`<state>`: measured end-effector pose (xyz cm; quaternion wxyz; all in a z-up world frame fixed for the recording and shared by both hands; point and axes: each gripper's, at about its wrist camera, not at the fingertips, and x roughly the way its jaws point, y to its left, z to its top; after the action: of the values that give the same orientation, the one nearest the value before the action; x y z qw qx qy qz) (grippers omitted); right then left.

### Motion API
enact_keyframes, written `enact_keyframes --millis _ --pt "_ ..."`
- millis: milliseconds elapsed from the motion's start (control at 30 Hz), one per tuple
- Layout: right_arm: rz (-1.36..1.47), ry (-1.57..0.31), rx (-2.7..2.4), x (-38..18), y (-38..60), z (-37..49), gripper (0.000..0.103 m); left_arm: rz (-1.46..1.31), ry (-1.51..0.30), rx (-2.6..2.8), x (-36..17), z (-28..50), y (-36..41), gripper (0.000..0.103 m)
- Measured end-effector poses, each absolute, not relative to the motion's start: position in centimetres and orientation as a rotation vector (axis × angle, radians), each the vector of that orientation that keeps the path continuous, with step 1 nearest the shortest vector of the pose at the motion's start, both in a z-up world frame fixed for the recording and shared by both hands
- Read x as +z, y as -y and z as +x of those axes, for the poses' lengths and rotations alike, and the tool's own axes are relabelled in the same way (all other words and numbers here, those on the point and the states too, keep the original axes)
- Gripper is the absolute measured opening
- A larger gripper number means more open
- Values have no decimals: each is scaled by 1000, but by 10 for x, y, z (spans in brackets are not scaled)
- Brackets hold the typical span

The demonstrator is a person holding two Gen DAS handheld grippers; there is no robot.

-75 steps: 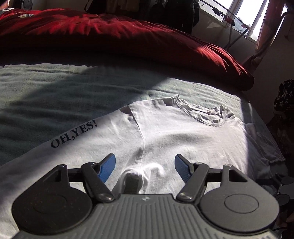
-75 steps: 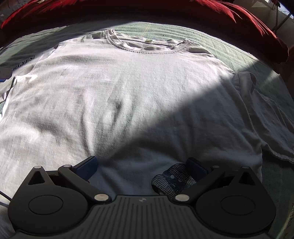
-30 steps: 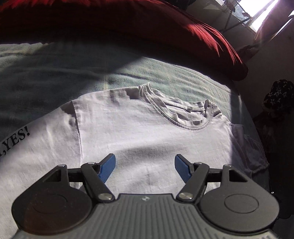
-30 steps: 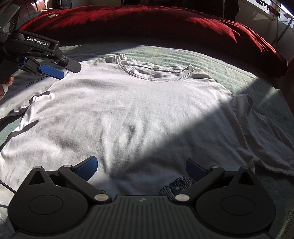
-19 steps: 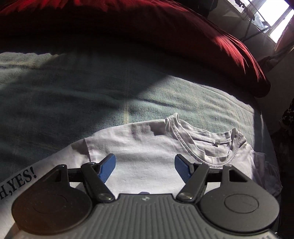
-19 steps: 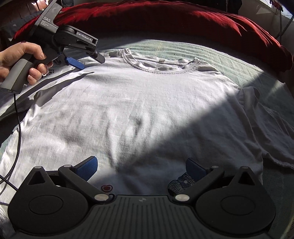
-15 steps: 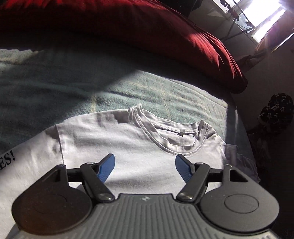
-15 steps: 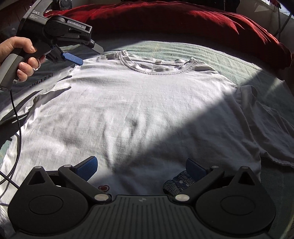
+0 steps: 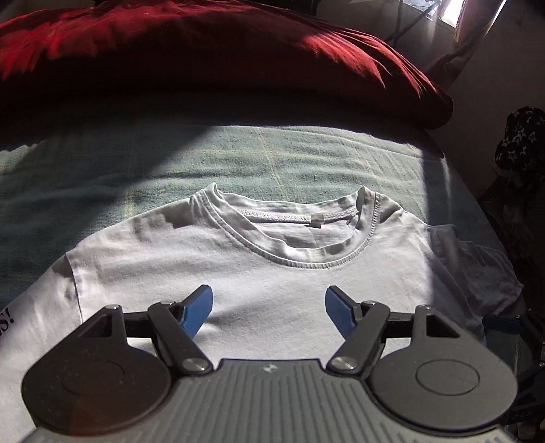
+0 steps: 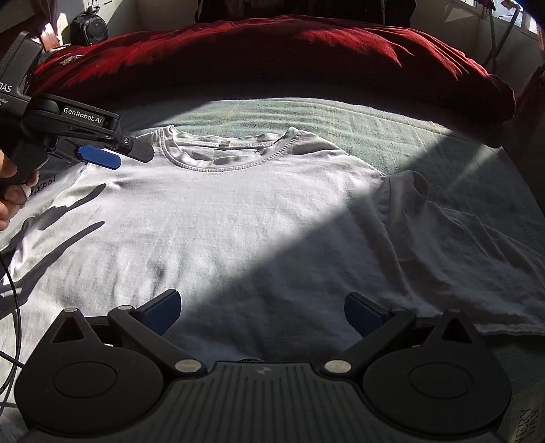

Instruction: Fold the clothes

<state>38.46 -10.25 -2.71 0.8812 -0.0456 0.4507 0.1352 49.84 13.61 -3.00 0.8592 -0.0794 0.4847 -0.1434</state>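
Observation:
A white T-shirt lies spread flat on the bed, collar toward the red duvet. Black lettering shows on its left sleeve. My left gripper hangs open just above the chest below the collar, nothing between its blue pads. In the right wrist view the left gripper sits over the left shoulder, held by a hand. My right gripper is open over the shirt's lower part, empty. The right sleeve lies in shadow.
A red duvet is bunched across the far side of the pale green bed cover. A dark patterned cloth stands beyond the bed's right edge. A cable trails at the left. A window is at the far right.
My left gripper has moved up the shirt from the left sleeve seam toward the collar. My right gripper shifted across the lower shirt; the dark patterned item near its right finger is out of sight.

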Motion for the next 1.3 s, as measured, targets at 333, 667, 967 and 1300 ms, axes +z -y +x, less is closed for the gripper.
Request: enact_keyframes --millis 333,667,967,1300 --pt "40 -911 223 -57 191 489 103 -190 -1051 -225 -44 491 -125 73" --pt "44 -923 150 -64 242 511 103 -183 -1068 -183 -45 498 -123 73" --pt "39 -964 248 -70 205 498 103 -158 -1076 -196 -51 501 -116 73" --pt "27 -883 217 -29 204 498 103 -225 -1055 -146 -48 496 -135 73"
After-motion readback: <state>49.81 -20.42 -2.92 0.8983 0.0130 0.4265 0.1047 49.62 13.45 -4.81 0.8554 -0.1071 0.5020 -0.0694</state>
